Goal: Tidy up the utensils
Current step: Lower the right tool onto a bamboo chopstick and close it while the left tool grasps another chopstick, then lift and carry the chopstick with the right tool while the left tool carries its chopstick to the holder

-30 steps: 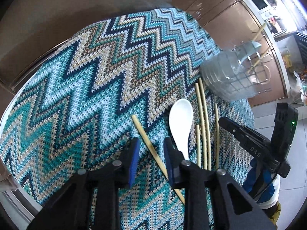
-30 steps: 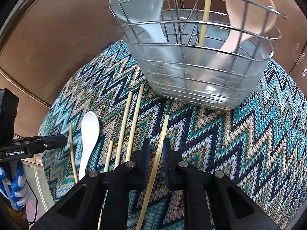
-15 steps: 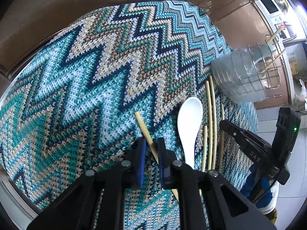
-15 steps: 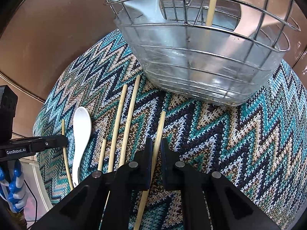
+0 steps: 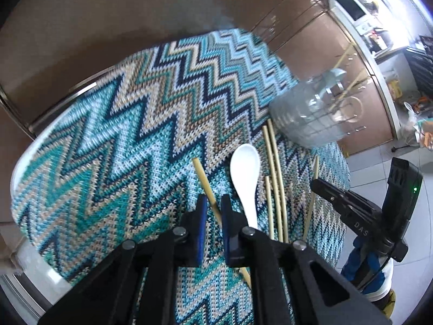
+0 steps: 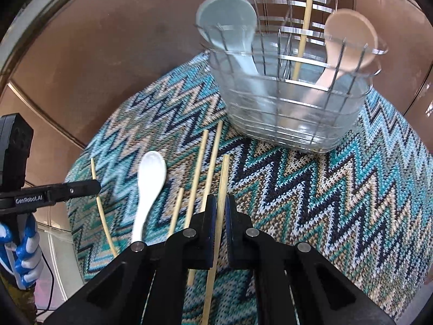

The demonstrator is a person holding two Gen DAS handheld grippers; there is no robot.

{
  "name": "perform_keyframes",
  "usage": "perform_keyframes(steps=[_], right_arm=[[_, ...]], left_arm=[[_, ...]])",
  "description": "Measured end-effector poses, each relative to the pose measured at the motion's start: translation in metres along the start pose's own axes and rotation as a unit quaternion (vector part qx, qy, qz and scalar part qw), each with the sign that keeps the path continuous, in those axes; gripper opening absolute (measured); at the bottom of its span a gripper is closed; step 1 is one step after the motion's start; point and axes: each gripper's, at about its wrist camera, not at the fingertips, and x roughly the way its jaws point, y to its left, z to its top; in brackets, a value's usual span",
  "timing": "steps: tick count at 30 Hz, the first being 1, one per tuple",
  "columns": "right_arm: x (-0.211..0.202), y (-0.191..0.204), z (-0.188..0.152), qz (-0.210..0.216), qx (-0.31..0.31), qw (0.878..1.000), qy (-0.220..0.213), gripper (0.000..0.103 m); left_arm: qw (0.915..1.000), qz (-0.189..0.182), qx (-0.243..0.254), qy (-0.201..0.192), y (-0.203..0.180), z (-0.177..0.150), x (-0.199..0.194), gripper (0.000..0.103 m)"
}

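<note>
My left gripper [image 5: 213, 203] is shut on a bamboo chopstick [image 5: 202, 176] and holds it just above the zigzag cloth. My right gripper [image 6: 220, 203] is shut on another chopstick [image 6: 224, 173], lifted a little off the cloth. A white spoon [image 5: 245, 173] lies between them; it also shows in the right wrist view [image 6: 148, 181]. Several more chopsticks [image 6: 201, 173] lie beside it. A wire utensil basket [image 6: 295, 86] stands at the far side and holds a pale blue spoon [image 6: 230, 24], a beige spoon [image 6: 349, 43] and upright chopsticks.
The table is round, covered by a teal zigzag knit cloth [image 5: 113, 140]. Brown cabinet doors stand behind it. The right gripper's body [image 5: 360, 211] shows at the table's right edge and the left gripper's body [image 6: 48, 192] at its left edge.
Both grippers have closed on their chopsticks and risen slightly. The right wrist view has pulled back, so the basket shows whole.
</note>
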Motion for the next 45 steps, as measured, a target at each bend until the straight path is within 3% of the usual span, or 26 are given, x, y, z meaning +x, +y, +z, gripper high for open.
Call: perform_keyframes(steps=[17, 33, 42, 45], right_arm=[[-0.083, 0.024, -0.036, 0.013, -0.023, 0.995, -0.095, 0.006], [-0.129, 0.024, -0.053, 0.021, -0.027, 0.984, -0.176, 0.006], [-0.14, 0.026, -0.051, 0.033, -0.03, 0.978, -0.202, 0.006], [-0.15, 0.027, -0.047, 0.037, -0.034, 0.974, -0.223, 0.006]], left_arm=[[0.9931, 0.011, 0.071, -0.092, -0.017, -0.024, -0.071, 0.007], [0.9736, 0.039, 0.15, -0.168, -0.051, -0.042, -0.111, 0.005], [0.9682, 0.025, 0.15, -0.198, -0.055, -0.041, -0.131, 0.005], [0.9633, 0.003, 0.153, -0.22, -0.065, -0.036, -0.144, 0.005]])
